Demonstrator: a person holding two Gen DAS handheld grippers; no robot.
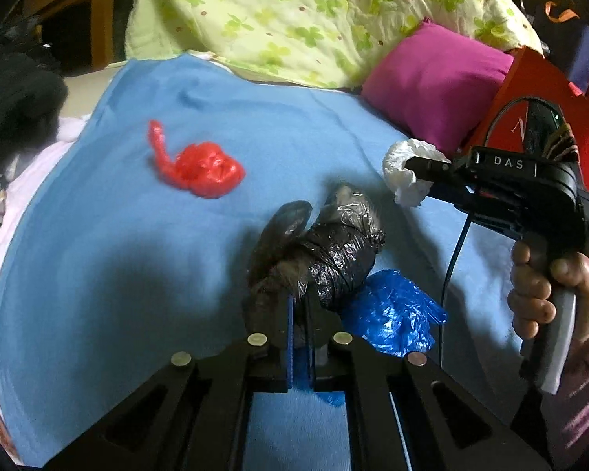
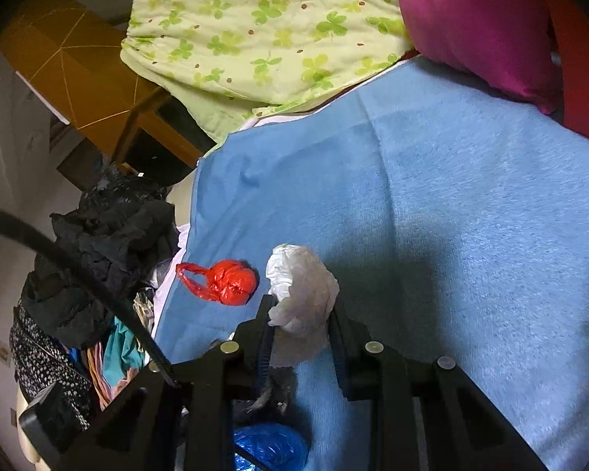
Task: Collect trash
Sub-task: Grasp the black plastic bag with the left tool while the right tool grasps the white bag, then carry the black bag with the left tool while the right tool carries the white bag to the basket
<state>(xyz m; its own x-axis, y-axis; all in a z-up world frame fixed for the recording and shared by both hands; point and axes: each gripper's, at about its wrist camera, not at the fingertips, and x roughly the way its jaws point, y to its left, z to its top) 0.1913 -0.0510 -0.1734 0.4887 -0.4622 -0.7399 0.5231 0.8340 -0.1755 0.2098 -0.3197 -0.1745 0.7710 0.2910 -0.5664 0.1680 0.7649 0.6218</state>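
Note:
My left gripper (image 1: pixel 300 306) is shut on a knotted black plastic bag (image 1: pixel 333 251) and holds it above the blue blanket (image 1: pixel 137 235). My right gripper (image 2: pixel 300 314), also seen in the left wrist view (image 1: pixel 420 167), is shut on a crumpled white plastic bag (image 2: pixel 302 290), which also shows in the left wrist view (image 1: pixel 404 172). A knotted red plastic bag (image 1: pixel 200 167) lies on the blanket at the left; it also shows in the right wrist view (image 2: pixel 225 282). A blue plastic bag (image 1: pixel 392 310) lies under the black one, and at the bottom of the right wrist view (image 2: pixel 271 447).
A green clover quilt (image 1: pixel 294 11) and a magenta pillow (image 1: pixel 436 86) lie at the back. A red box (image 1: pixel 530 94) stands at the right. A black-lined bin with dark clothes (image 2: pixel 98 255) sits off the blanket's left edge. A wooden cabinet (image 2: pixel 78 66) stands behind.

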